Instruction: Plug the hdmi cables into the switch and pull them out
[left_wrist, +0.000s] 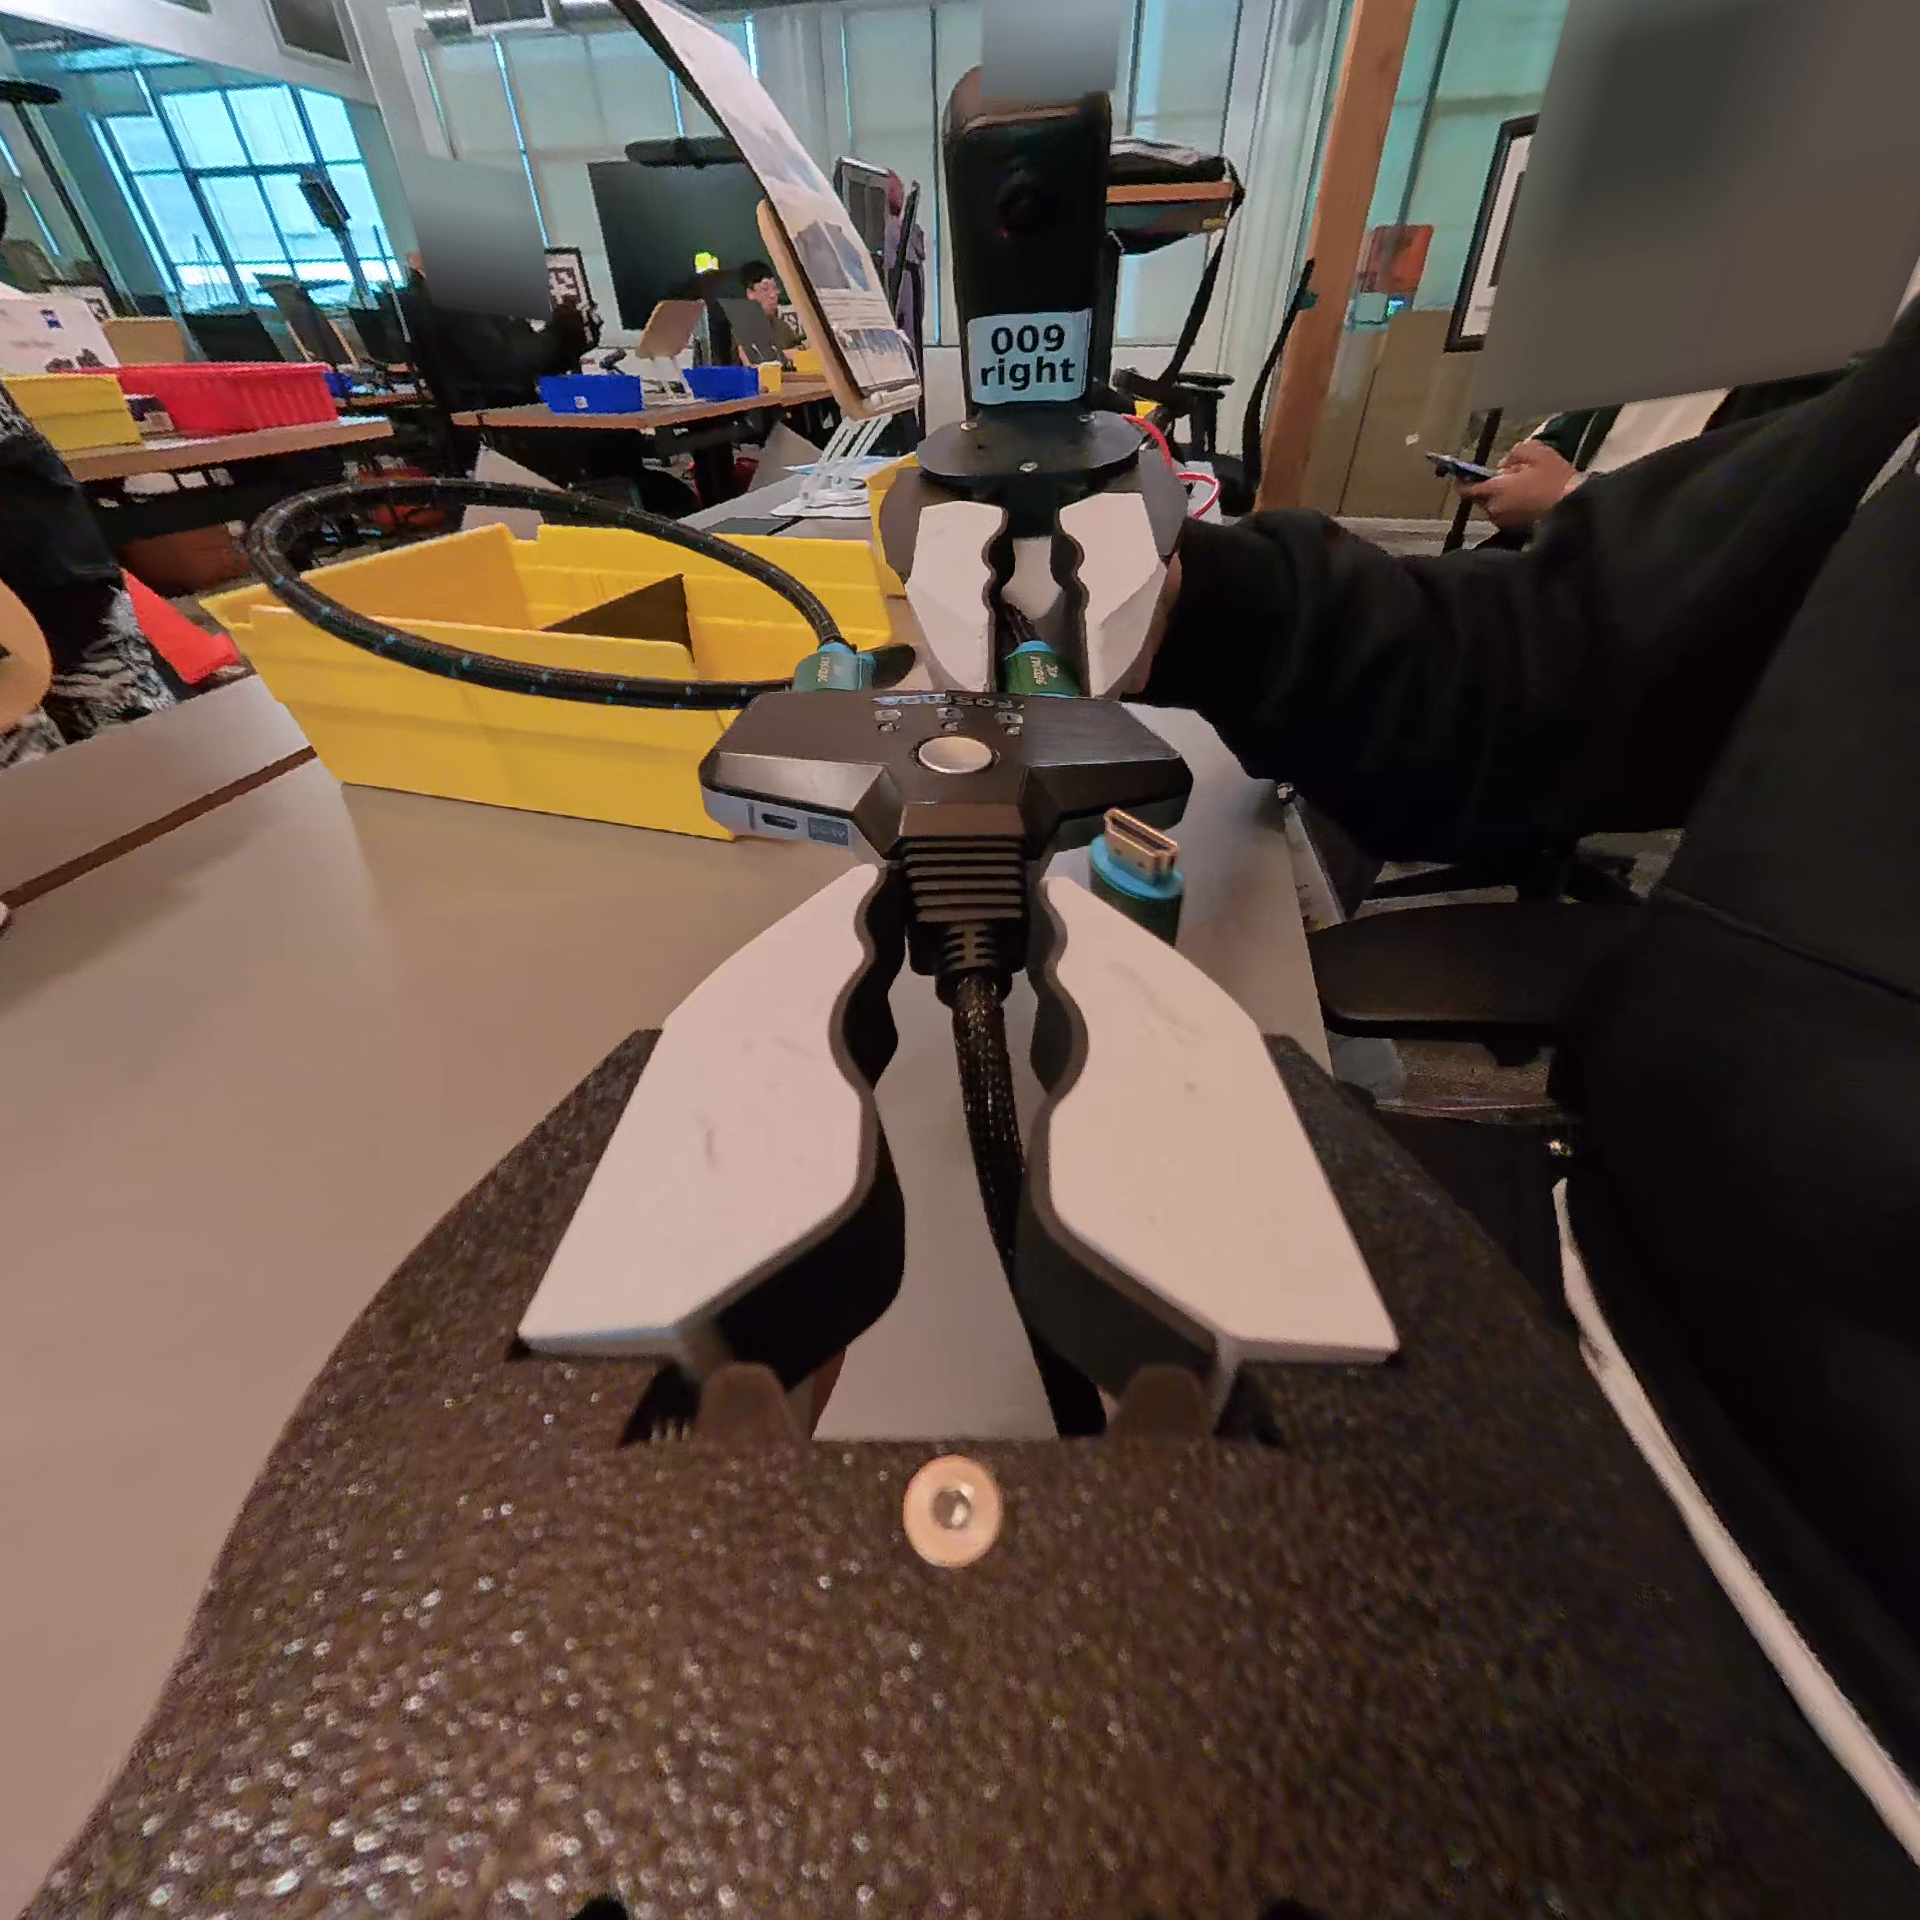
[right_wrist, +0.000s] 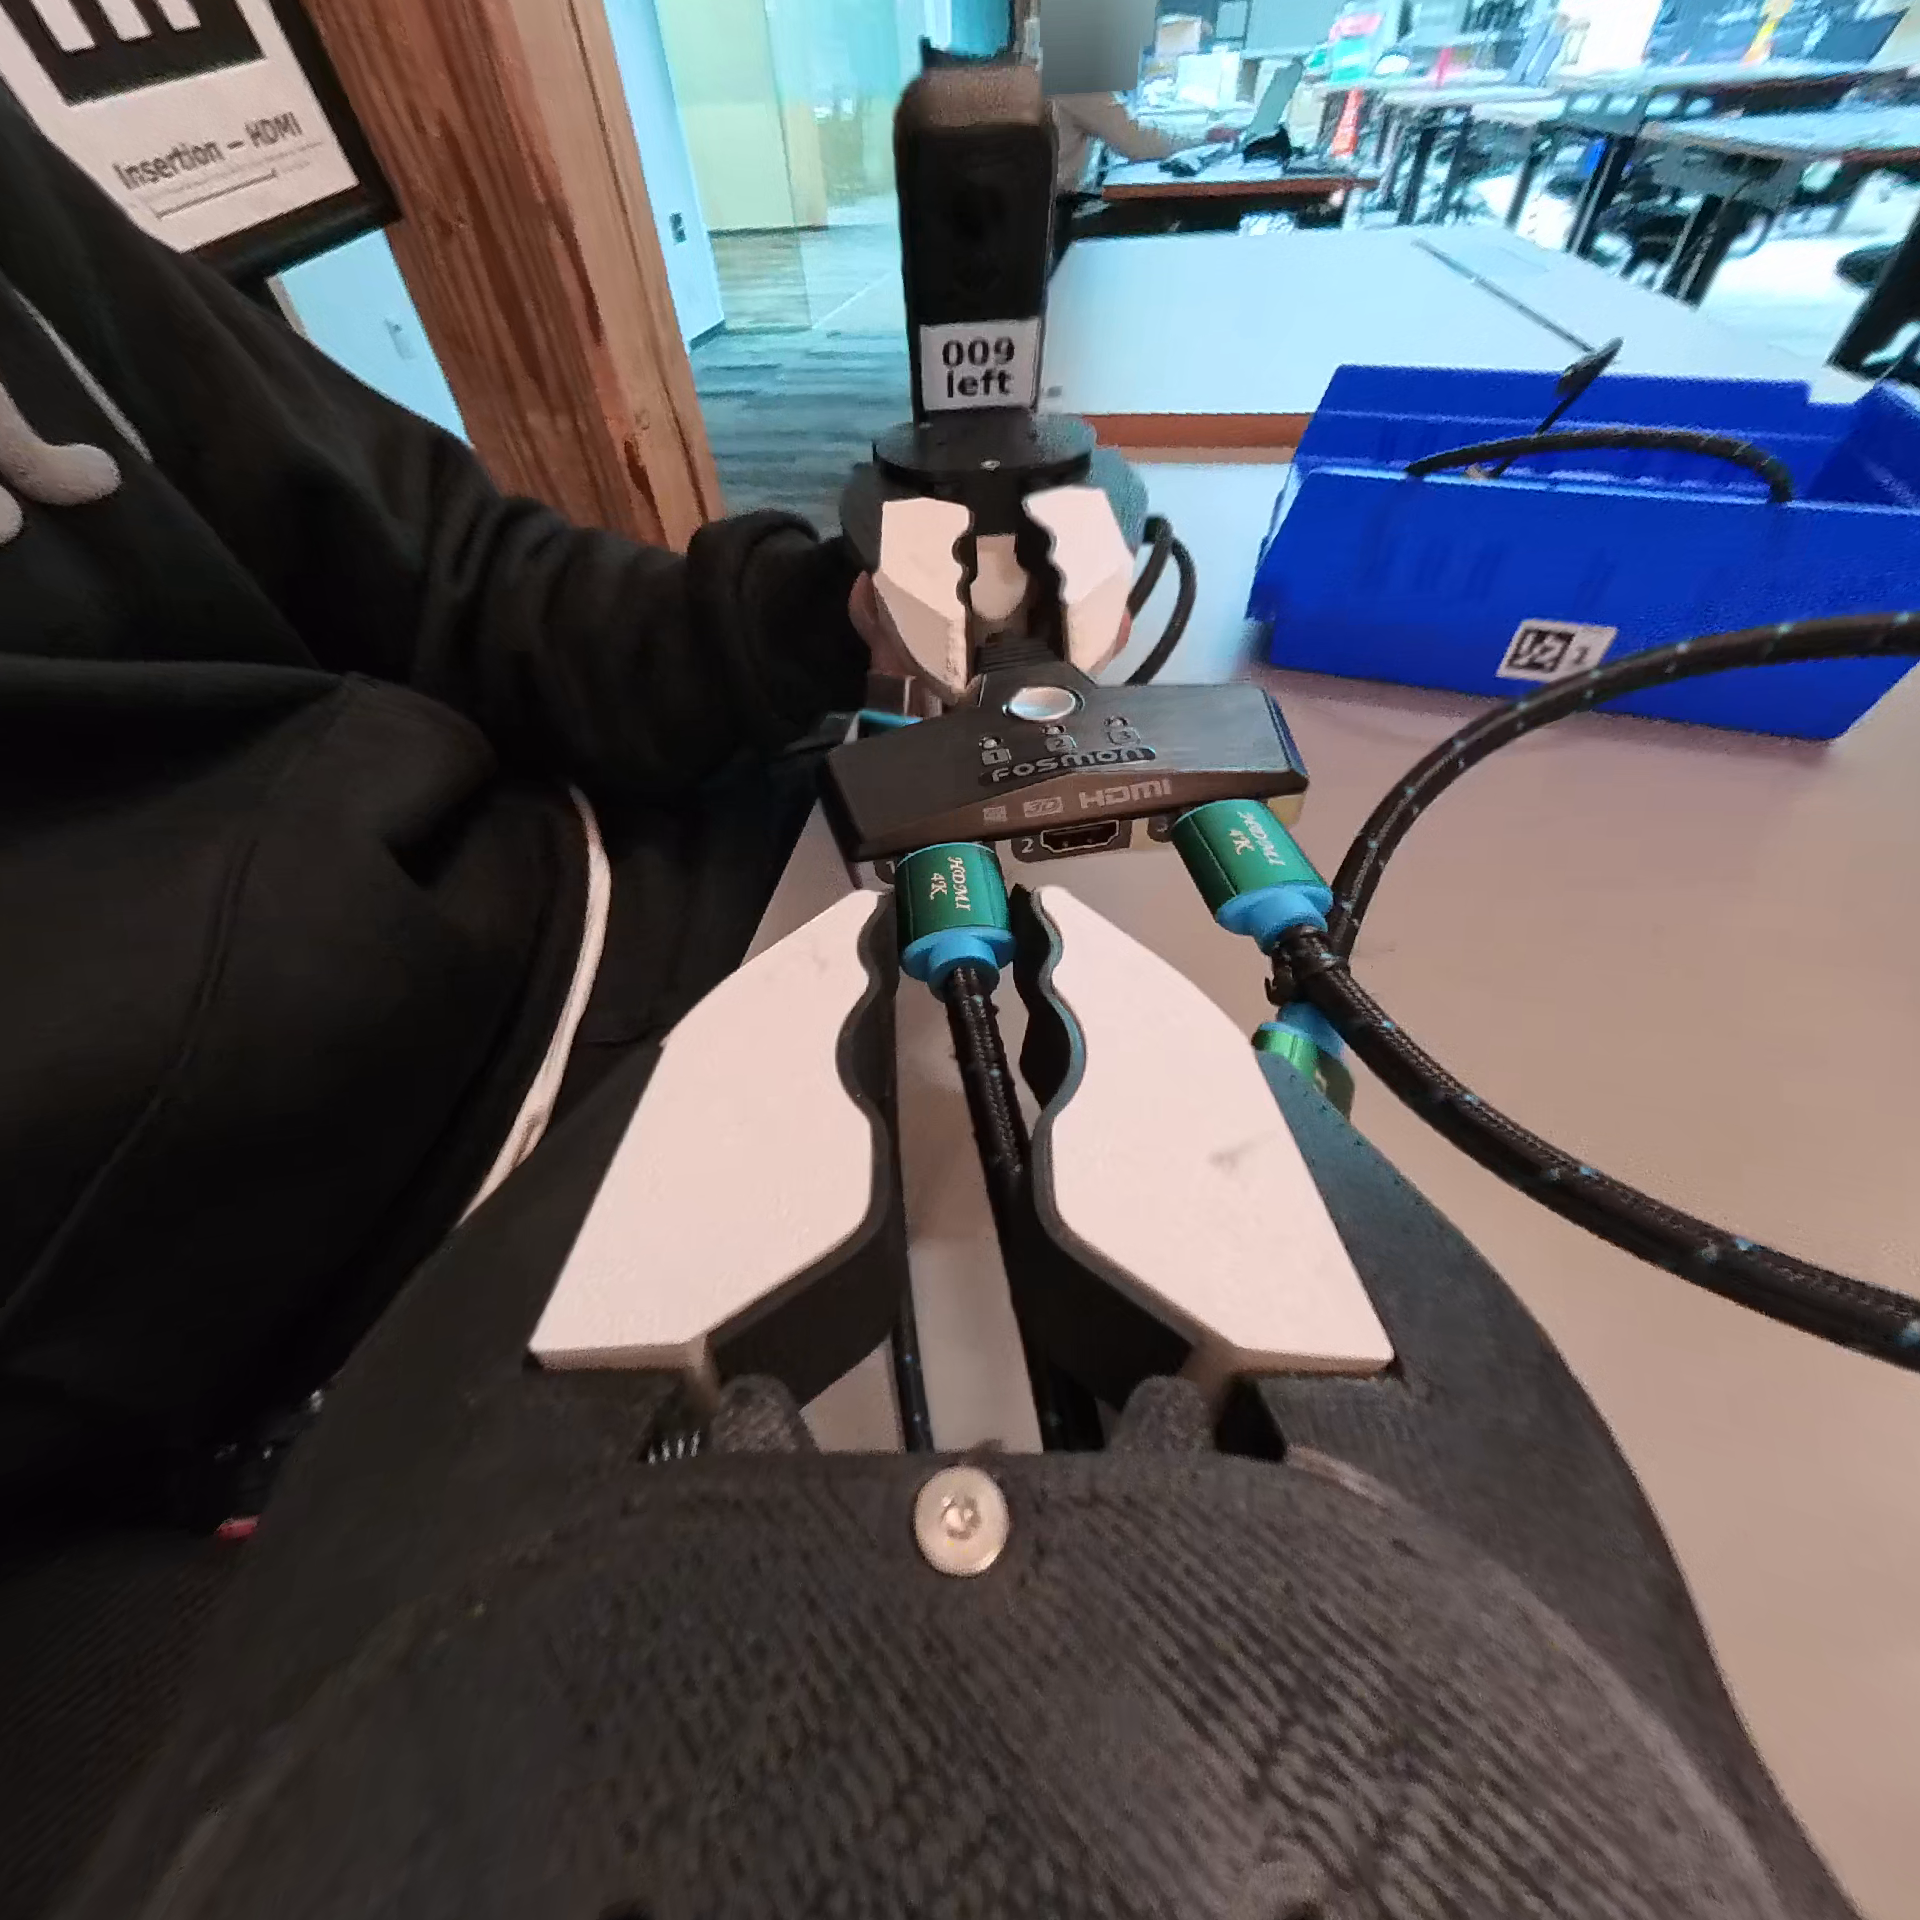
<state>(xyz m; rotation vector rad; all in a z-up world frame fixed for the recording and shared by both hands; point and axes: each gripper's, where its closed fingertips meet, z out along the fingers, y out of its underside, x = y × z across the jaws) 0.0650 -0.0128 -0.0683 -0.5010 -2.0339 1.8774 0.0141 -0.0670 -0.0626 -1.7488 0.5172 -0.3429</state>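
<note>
Bright daylight comes through the windows (left_wrist: 239, 197). The edges look bent and stretched. Far things look blurry.

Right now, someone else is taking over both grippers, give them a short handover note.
Left gripper: shut on the switch's ribbed cable neck, holding the switch above the table.
Right gripper: shut on the green plug at the switch's left port.
Second green plug sits in the right port; the middle port is empty.
A loose plug lies on the table.
Left: the middle port, then pulling the cables out.
</note>
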